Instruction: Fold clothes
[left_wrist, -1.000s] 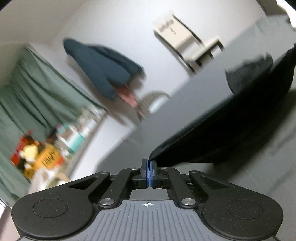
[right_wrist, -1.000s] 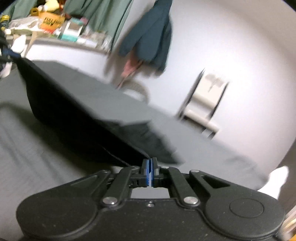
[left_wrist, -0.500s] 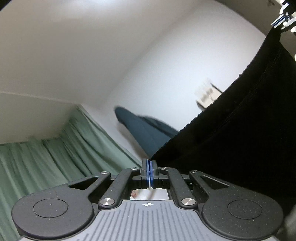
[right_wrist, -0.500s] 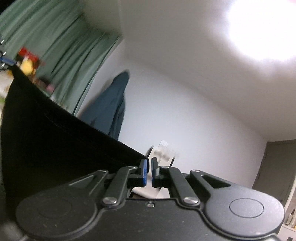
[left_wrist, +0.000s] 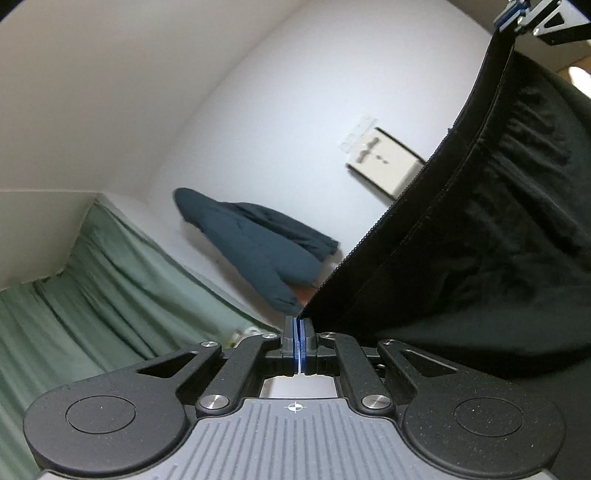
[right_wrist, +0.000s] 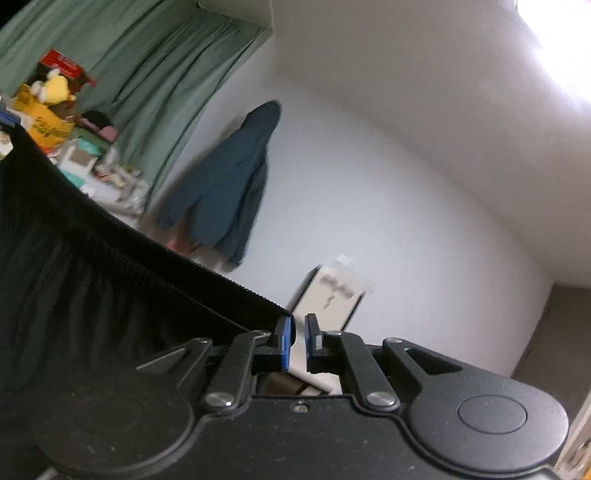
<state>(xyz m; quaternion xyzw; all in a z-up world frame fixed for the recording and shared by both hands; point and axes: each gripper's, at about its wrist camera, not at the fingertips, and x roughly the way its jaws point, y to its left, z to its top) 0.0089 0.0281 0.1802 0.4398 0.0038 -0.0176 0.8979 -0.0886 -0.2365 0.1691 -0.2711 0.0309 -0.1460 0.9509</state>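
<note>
Left wrist view: left gripper (left_wrist: 298, 334), fingers clamped on black garment (left_wrist: 498, 240) corner at 6 o'clock; ribbed hem runs taut toward 1 o'clock, raised probably to hang flat for folding. Right gripper (right_wrist: 299, 341): fingers parted, hem ending against left finger at 6 o'clock, hold doubtful.

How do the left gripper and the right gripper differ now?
The left gripper has its jaws shut; the right gripper has them apart, wall showing between. The left gripper pinches the black garment; at the right gripper its hem only meets one side. Both point upward, the hem stretched between them.
</note>
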